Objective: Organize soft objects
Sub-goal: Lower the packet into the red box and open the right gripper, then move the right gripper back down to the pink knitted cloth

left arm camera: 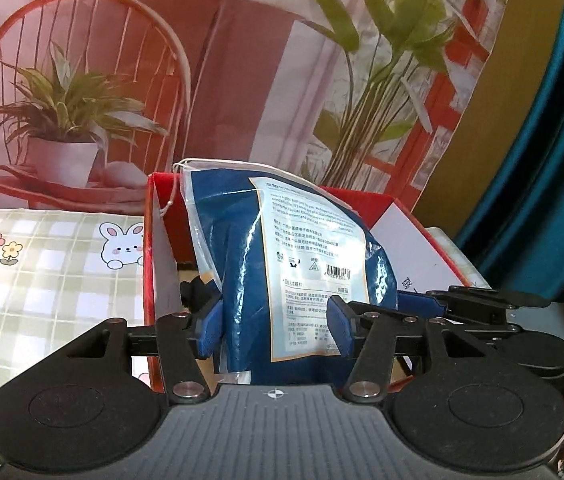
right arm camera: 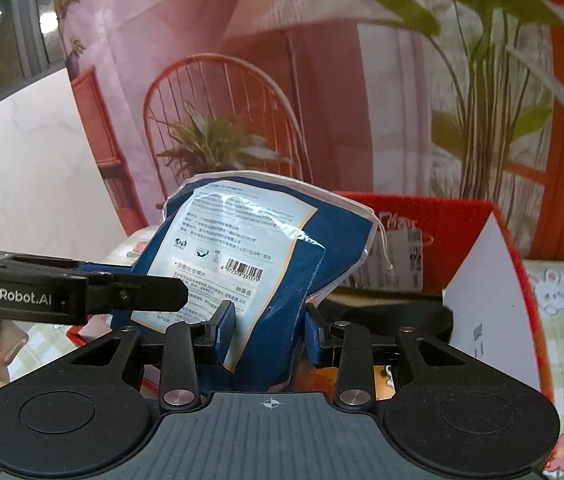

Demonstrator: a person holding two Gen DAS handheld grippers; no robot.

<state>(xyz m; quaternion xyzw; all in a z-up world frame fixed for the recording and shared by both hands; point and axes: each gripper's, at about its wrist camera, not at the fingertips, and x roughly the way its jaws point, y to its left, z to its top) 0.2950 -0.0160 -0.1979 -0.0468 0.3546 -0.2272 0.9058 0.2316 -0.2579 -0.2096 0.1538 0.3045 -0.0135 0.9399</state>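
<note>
surface: checked bunny-print tablecloth [left arm camera: 41, 280] | on it: open red box [left arm camera: 149, 280]

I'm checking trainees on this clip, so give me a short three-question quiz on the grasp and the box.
1. True or false: both the left gripper and right gripper pinch the blue packet.
2. What colour is the open box behind the packet?
3. The packet's white label carries: A) a barcode, B) a rabbit, C) a flower.

Key: 1 true; 2 red; 3 A.
</note>
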